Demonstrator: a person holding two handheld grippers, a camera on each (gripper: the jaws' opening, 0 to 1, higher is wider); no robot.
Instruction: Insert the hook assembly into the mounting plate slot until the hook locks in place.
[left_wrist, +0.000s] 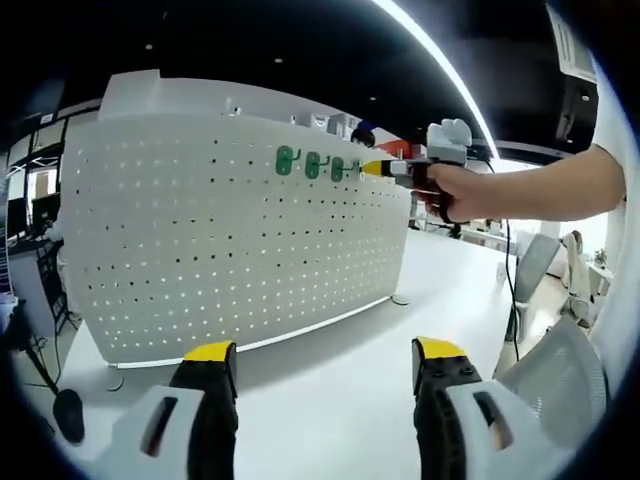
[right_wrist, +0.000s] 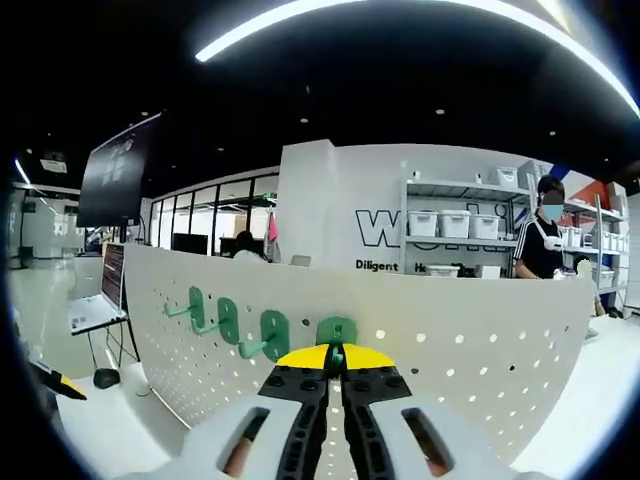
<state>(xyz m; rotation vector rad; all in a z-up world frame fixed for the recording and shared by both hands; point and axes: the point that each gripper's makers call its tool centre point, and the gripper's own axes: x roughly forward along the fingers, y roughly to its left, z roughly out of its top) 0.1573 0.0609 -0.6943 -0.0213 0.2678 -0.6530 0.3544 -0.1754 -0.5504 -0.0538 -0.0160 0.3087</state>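
A white pegboard plate stands upright on the table, with a row of green hooks near its top edge. A person's hand holds my right gripper against the right end of that row. Its yellow-tipped jaws are shut on a green hook, which is pressed against the pegboard plate. The other green hooks hang to the left of it. My left gripper is low over the table, well short of the plate. It is open, with nothing between its yellow-tipped fingers.
The white table runs in front of the board. Mesh office chairs stand to the right. A laptop and a mouse lie by the board's left end. Behind it are shelves with white bins and a standing person.
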